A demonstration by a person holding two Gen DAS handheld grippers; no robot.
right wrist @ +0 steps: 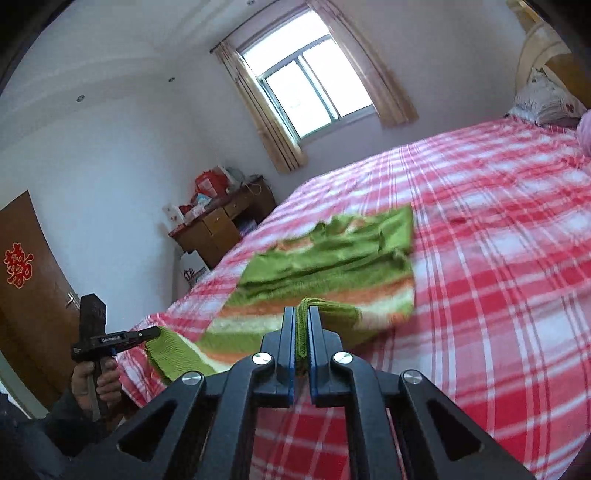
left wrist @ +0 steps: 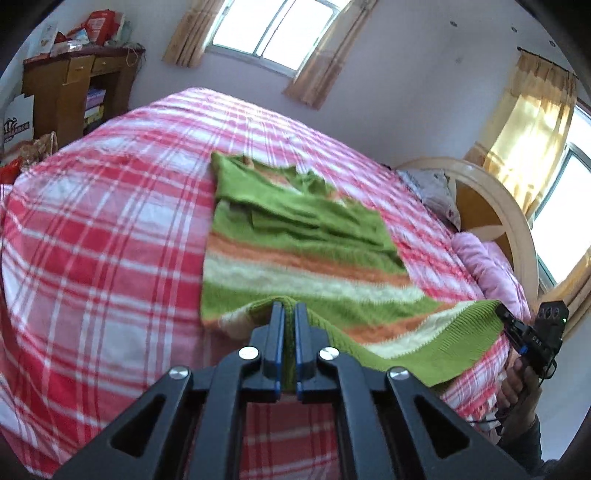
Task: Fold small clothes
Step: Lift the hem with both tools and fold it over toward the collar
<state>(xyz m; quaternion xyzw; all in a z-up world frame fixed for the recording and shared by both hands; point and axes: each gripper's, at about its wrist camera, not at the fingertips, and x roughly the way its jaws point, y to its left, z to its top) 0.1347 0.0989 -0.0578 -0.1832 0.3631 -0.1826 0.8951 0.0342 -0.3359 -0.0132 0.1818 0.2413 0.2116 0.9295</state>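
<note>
Red, pink and white checks: the bed cover (left wrist: 92, 240) is spread over the whole bed and fills most of both wrist views.
Walls: pale, with a curtained window (left wrist: 273, 33) seen at 12 o'clock in the left wrist view.
Headboard: a rounded cream frame (left wrist: 517, 229) is seen at 3 o'clock in the left wrist view, with a pink quilt (left wrist: 491, 266) lying against it.
Desk: a brown wooden desk (right wrist: 221, 225) is seen at 10 o'clock in the right wrist view, with red packages piled on top.
Door: a brown door (right wrist: 26, 295) bearing a red paper cutting is seen at 9 o'clock in the right wrist view.
Garment: a green knitted sweater (left wrist: 295, 236) with orange and cream stripes is laid on the cover at the centre of both views; its sleeves are folded across the body, and its near hem is raised off the cover.
Left gripper: the left gripper (left wrist: 290, 314) is clenched on one corner of the green hem, the knit being pinched between its blue pads.
Right gripper: the right gripper (right wrist: 303, 317) is clenched on the other hem corner, a fold of green knit being held between its pads.
Hands: each handle is gripped by a hand (right wrist: 96, 380) in a dark sleeve.
</note>
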